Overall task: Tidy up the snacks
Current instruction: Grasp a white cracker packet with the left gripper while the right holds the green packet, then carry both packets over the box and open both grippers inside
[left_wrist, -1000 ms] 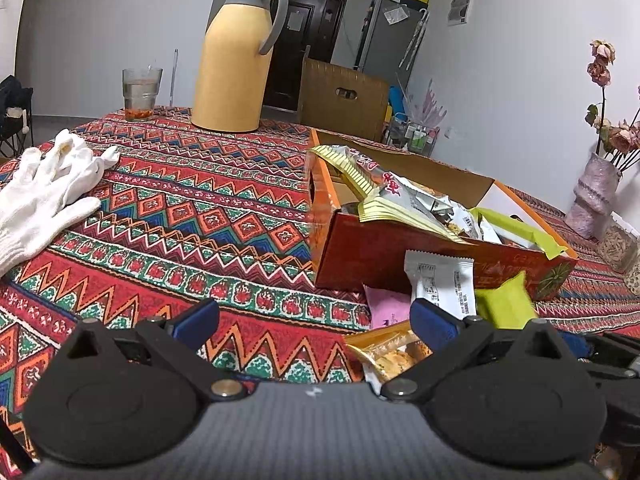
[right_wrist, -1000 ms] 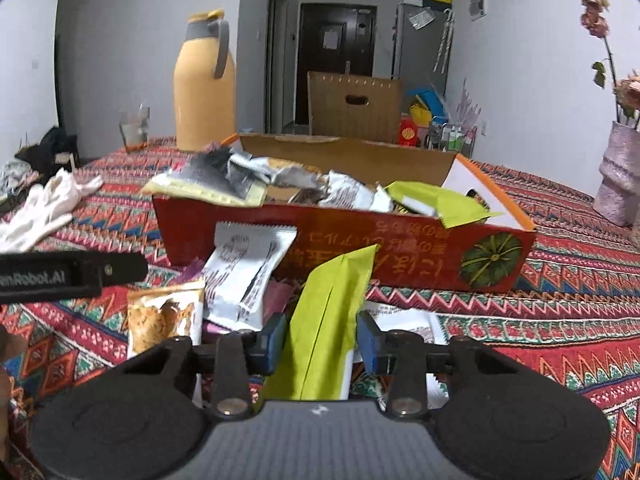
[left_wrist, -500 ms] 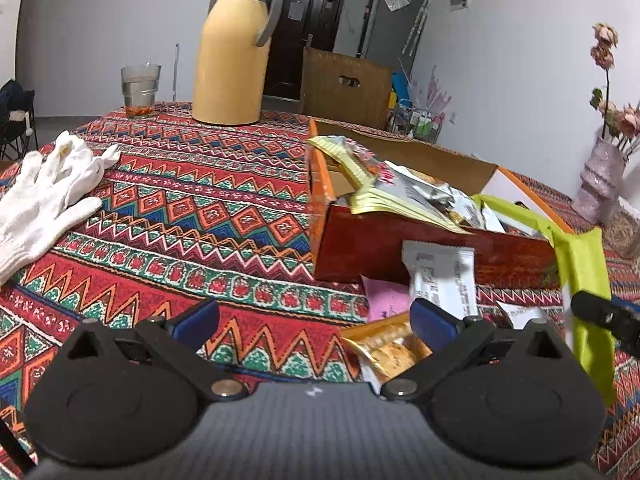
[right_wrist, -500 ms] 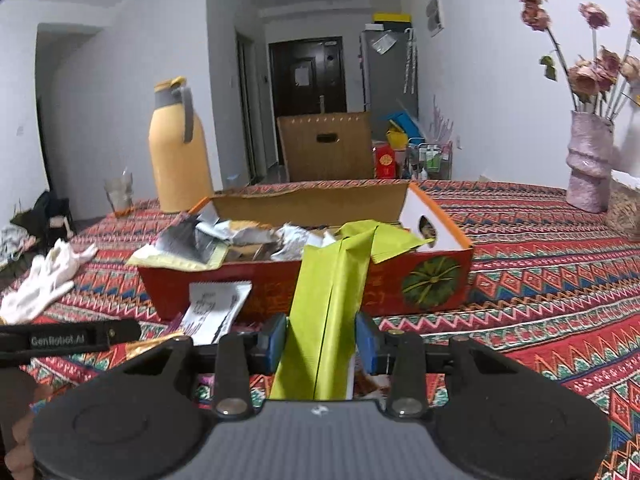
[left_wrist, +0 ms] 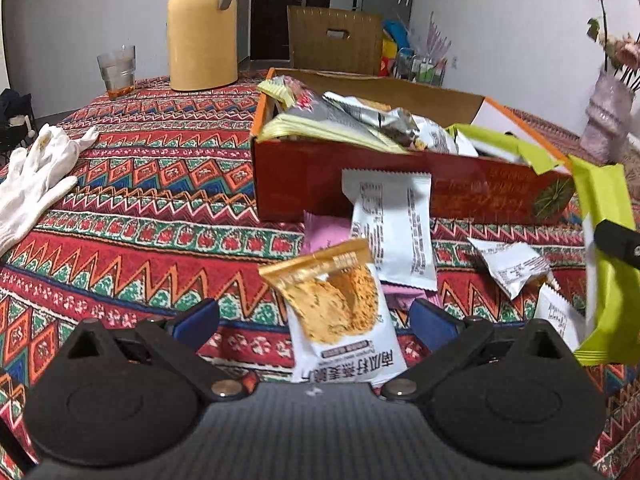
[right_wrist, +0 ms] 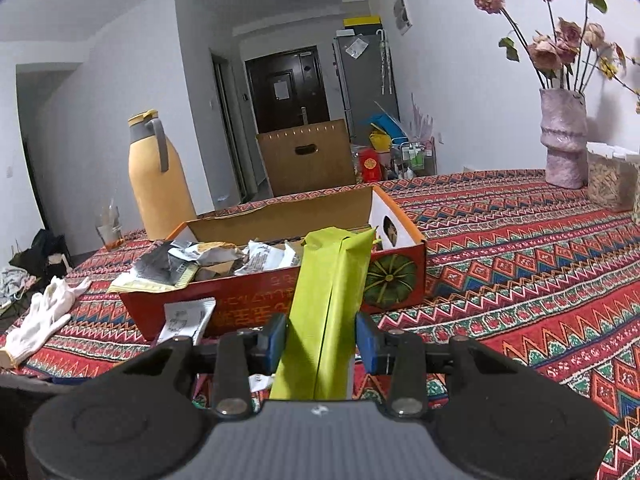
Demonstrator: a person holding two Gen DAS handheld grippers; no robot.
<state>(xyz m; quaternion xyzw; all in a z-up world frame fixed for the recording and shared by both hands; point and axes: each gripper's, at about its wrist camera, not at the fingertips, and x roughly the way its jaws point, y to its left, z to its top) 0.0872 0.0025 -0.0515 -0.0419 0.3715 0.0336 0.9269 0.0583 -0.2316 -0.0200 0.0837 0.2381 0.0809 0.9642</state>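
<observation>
My right gripper (right_wrist: 321, 338) is shut on a long lime-green snack packet (right_wrist: 328, 312), held up in front of the red cardboard box (right_wrist: 256, 296); the same green packet (left_wrist: 608, 264) hangs at the right edge of the left wrist view. The red box (left_wrist: 400, 188) holds several snack packets. My left gripper (left_wrist: 314, 320) stands open low over the tablecloth, with an orange-and-white snack packet (left_wrist: 340, 312) lying between its fingers, untouched. Behind it lie a white packet (left_wrist: 392, 224), a pink packet (left_wrist: 324, 228) and a small crumpled white packet (left_wrist: 512, 264).
A yellow thermos jug (left_wrist: 202, 28) and a glass (left_wrist: 117, 70) stand at the back left. White gloves (left_wrist: 36, 172) lie at the left. A pink vase with dried flowers (right_wrist: 564, 136) and a clear container (right_wrist: 610, 178) stand at the right on the patterned tablecloth (right_wrist: 520, 272).
The right gripper rose and swung right with the green packet, now level with the box's right end. The left gripper moved right, so the orange packet now lies between its fingers.
</observation>
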